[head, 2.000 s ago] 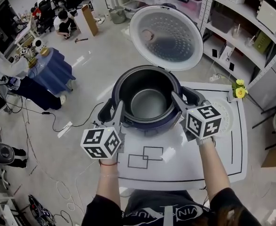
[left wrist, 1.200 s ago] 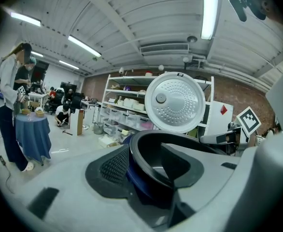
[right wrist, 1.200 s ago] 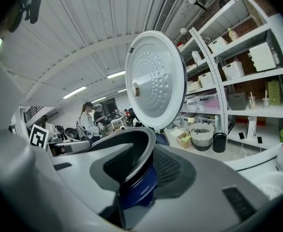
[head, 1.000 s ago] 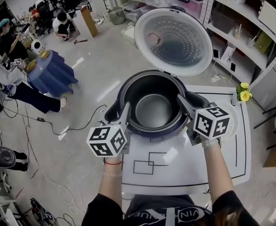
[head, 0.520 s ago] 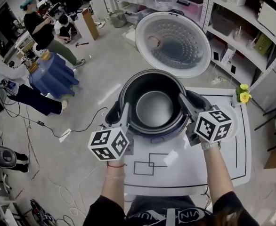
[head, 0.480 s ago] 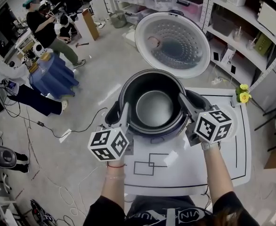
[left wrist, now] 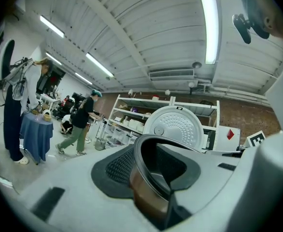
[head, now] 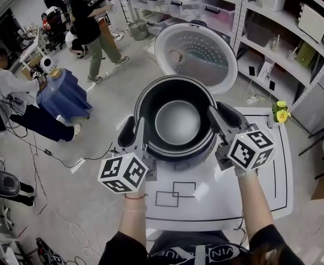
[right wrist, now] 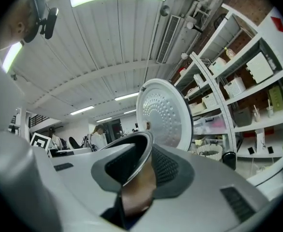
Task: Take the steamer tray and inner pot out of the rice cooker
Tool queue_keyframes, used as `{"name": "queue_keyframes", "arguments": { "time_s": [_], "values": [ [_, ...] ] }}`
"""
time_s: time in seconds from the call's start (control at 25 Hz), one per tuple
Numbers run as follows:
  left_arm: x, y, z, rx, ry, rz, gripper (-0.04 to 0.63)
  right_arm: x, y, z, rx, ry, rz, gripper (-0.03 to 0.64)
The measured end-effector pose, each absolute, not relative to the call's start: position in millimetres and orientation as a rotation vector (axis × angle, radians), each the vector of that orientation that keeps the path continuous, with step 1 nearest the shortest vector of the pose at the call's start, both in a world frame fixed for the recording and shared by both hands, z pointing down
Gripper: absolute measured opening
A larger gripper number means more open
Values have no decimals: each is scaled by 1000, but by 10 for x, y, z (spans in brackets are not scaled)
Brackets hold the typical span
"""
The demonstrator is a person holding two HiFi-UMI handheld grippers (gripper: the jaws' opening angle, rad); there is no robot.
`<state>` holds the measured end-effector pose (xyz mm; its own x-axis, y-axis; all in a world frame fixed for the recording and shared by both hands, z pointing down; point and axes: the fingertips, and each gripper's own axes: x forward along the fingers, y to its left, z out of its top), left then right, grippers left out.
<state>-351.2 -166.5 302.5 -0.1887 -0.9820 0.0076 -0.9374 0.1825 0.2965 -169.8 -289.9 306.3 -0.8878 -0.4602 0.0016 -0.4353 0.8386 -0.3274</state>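
The inner pot (head: 177, 120), dark with a grey floor, hangs just above the dark rice cooker body (head: 179, 158). My left gripper (head: 142, 130) is shut on the pot's left rim and my right gripper (head: 213, 119) on its right rim; both pairs of jaws have just been closing on it. In the left gripper view the rim and brown outer wall of the pot (left wrist: 144, 192) sit pinched in the left gripper (left wrist: 153, 175). The right gripper view shows the pot (right wrist: 140, 187) likewise clamped in the right gripper (right wrist: 132, 178). I see no steamer tray.
The cooker's round lid (head: 198, 57) stands open behind the pot. The cooker sits on a white table (head: 212, 200) with black outlines. Yellow flowers (head: 281, 112) stand at the table's far right. Shelves (head: 272, 21) line the back; people stand at far left.
Both grippers have risen with the pot, so its rim now stands above the cooker's rim. A person in the background has walked to the right.
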Motion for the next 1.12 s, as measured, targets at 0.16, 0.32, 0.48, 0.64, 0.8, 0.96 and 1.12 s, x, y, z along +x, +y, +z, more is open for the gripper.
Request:
{"name": "queue_keyframes", "arguments": {
  "time_s": [0.16,0.32,0.48,0.64,0.8,0.96,1.12],
  "values": [
    [-3445,-1608,2857,1881,-2271,-375,129,-1615,-2835,2910,-698,2903,-475,101],
    [-3347,-1620,2667,1914,-2281,-393,129,-1502,-2827,2752,-700,2873,-459,101],
    [-3231,-1583,2442,1946,-2289,-429,129,-1372,-2777,2587,-706,2848,-443,101],
    [-3075,-1565,2267,1981,-2283,-463,129,-1205,-2751,2439,-706,2818,-437,101],
    [-2874,-1569,2142,2030,-2256,-507,129,-977,-2720,2341,-730,2787,-415,101],
    [-2661,-1611,2096,2083,-2209,-524,129,-714,-2692,2287,-773,2751,-404,101],
    [-2379,-1727,2157,2137,-2130,-546,129,-364,-2685,2325,-850,2716,-389,101]
  ]
}}
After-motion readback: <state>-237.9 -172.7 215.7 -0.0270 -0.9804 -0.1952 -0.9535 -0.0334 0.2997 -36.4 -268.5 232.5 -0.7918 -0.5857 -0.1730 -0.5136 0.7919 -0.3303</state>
